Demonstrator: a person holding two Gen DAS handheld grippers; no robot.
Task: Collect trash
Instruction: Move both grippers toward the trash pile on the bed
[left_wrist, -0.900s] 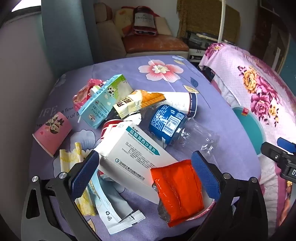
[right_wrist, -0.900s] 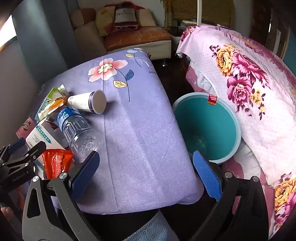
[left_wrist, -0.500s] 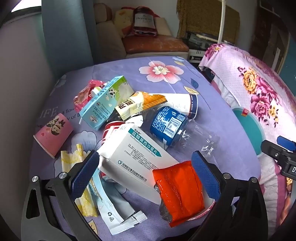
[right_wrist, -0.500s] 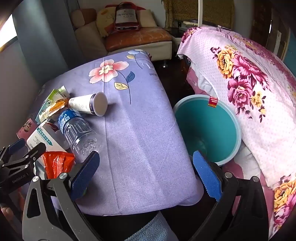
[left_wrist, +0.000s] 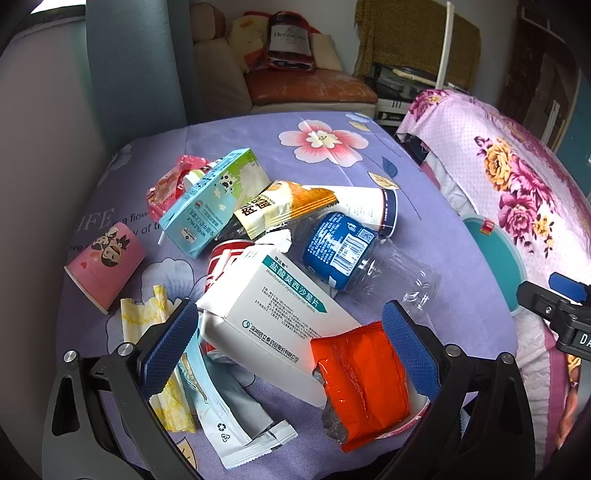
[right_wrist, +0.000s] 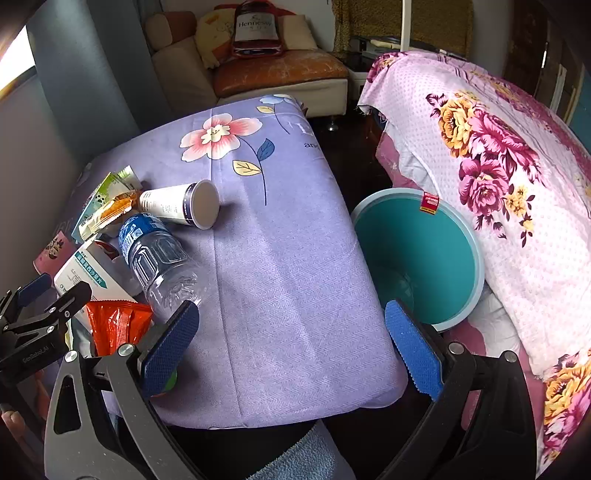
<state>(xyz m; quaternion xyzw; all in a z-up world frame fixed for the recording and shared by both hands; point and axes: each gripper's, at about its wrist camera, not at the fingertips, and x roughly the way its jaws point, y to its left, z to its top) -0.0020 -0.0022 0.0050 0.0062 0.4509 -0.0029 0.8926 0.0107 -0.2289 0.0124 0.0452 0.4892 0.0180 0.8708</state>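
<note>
We've got the left gripper (left_wrist: 288, 334) spread wide and empty over the orange wrapper (left_wrist: 364, 384), low centre of frame, with the white medicine box (left_wrist: 275, 306) overlapping it; close carelessly and we drag both. Just beyond, the clear bottle (left_wrist: 364, 258) could roll. Our right gripper (right_wrist: 291, 338) gapes empty too, teal bin (right_wrist: 421, 254) waiting centre-right, off the purple cloth (right_wrist: 295, 277)

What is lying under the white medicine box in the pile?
A red and white can pokes out from under the medicine box, and the box's near end overlaps white sachets. Anything else beneath is covered.
</note>
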